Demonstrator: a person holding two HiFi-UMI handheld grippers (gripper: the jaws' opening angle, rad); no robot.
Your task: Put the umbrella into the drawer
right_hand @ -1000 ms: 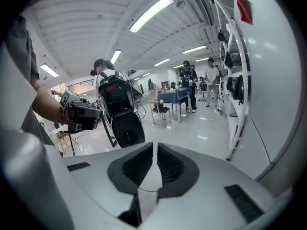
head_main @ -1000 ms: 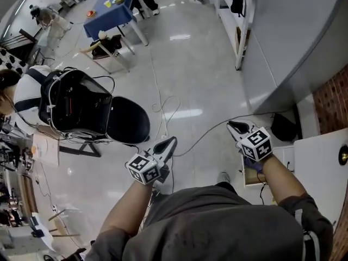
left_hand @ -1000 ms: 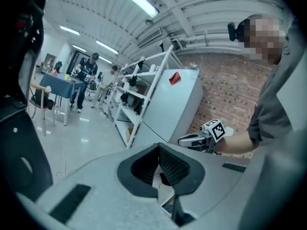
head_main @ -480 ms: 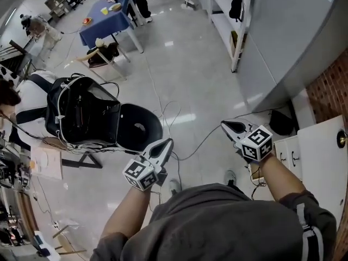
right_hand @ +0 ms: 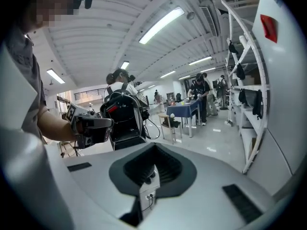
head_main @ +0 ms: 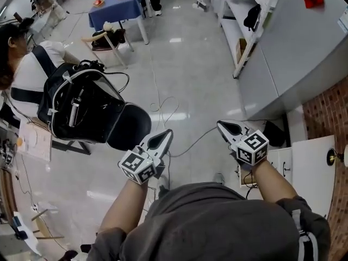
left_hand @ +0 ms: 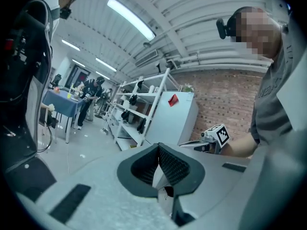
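My left gripper and right gripper are both closed and empty. Since a second ago, the person's open black backpack has come nearer on my left. The white drawer unit stays beside my right wrist, and I can't make out the umbrella.

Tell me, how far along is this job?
Done: nothing I can see; no umbrella shows anywhere. In hand: nothing. The left tongs and right tongs are both shut and empty, held above the floor. Left: seemingly everything, from finding the umbrella to reaching the white drawers at the right.
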